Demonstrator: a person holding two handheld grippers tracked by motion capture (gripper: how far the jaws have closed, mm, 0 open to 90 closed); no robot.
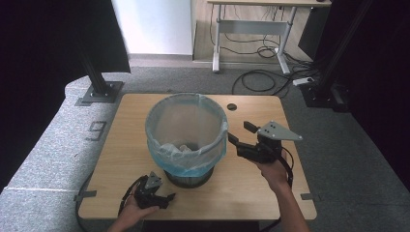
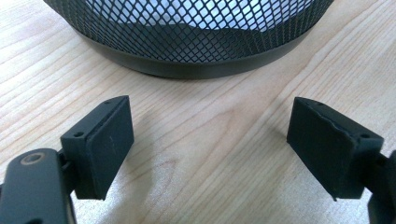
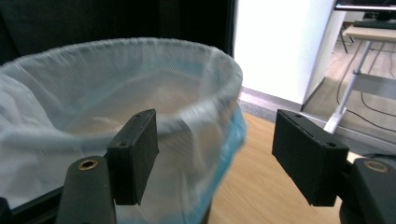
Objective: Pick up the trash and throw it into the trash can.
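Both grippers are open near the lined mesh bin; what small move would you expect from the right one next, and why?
Probably the right gripper eases toward the bin's rim and closes on the bag liner: its jaws stand open beside the rim, while the left gripper rests low by the mesh bin base.

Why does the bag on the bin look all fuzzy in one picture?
In the right gripper view the bag is soft and smeared, blurred near the lens, while the white wall glares bright. In the left gripper view the mesh bin and wood grain are sharp. The high view is dimmer, with dark curtains.
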